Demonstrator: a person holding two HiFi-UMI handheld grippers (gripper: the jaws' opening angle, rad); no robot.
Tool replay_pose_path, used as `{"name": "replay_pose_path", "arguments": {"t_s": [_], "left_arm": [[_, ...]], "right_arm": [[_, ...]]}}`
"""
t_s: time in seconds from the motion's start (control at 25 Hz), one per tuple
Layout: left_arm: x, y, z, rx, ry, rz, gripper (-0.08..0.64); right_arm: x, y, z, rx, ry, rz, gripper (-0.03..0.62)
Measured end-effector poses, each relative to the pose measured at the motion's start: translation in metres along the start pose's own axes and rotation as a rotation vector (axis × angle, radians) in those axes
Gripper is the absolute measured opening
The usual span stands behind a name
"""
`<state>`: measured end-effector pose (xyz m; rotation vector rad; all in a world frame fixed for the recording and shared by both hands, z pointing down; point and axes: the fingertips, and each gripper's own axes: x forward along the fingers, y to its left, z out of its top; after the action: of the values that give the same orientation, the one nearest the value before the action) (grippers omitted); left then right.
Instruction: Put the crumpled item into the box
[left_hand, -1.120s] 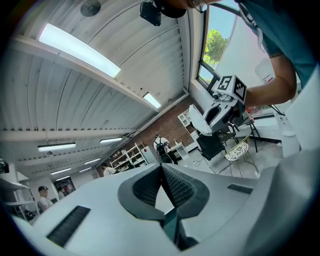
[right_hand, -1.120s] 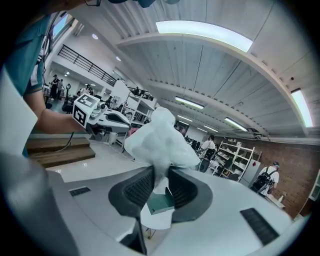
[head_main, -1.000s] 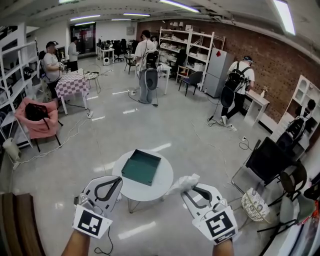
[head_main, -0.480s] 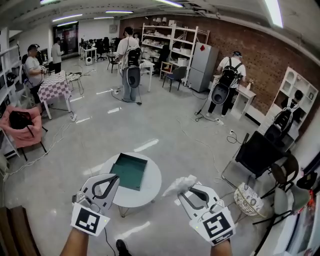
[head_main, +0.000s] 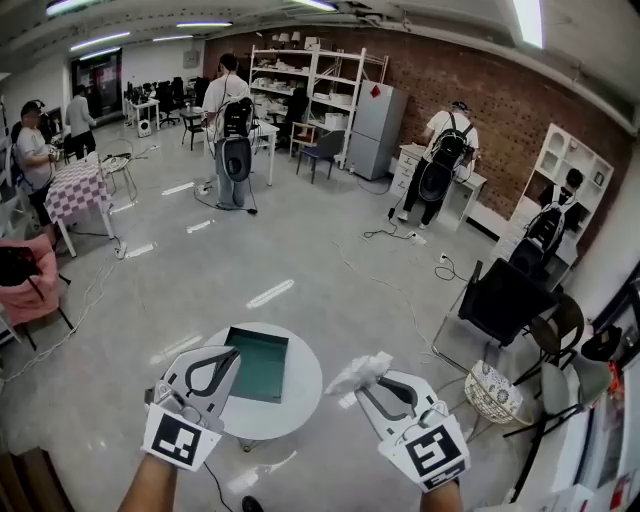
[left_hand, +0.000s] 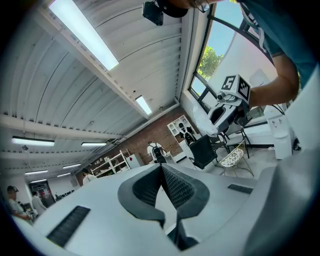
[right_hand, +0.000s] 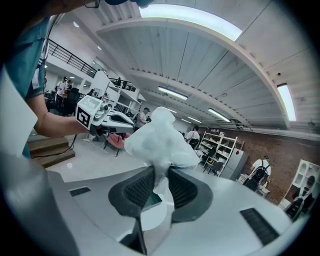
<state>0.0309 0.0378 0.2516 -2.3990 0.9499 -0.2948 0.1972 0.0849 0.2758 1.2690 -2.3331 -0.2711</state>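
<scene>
On round table (head_main: 306, 388): box (head_main: 256, 364) | right tool (head_main: 364, 388) clamps crumpled item (head_main: 358, 371) | chair (head_main: 500, 300) nearby

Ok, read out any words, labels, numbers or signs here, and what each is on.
No readable words or numbers anywhere.
Left gripper, square marker: black-and-white pattern, no letters.
Right gripper, square marker: same kind of pattern.
Red sticker on the fridge: too small to read.
Box and crumpled item: no print visible.
</scene>
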Motion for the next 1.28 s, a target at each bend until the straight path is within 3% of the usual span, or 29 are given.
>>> {"name": "replay_pose_path", "arguments": {"t_s": [0.32, 0.68, 1.12, 1.28], "left_arm": [[0.012, 0.085, -0.051, -0.003, -0.034, -0.037, 0.018], [0.034, 0.131, -0.099, -0.027, -0.010, -0.033, 0.018], [0.095, 0.184, -0.149, -0.040, 0.113, 0.095, 0.018], [0.131, 0.186, -0.162, -0.048, 0.159, 0.142, 0.018]], "right_arm": [[0.089, 0.003, 0.043, 0.016, 0.019, -0.041, 0.103], [0.160, -0.013, 0.054, -0.009, 0.025, -0.013, 0.103], [0.277, -0.078, 0.055, -0.035, -0.061, 0.164, 0.103], [0.307, -0.113, 0.043, -0.056, -0.093, 0.227, 0.103]]}}
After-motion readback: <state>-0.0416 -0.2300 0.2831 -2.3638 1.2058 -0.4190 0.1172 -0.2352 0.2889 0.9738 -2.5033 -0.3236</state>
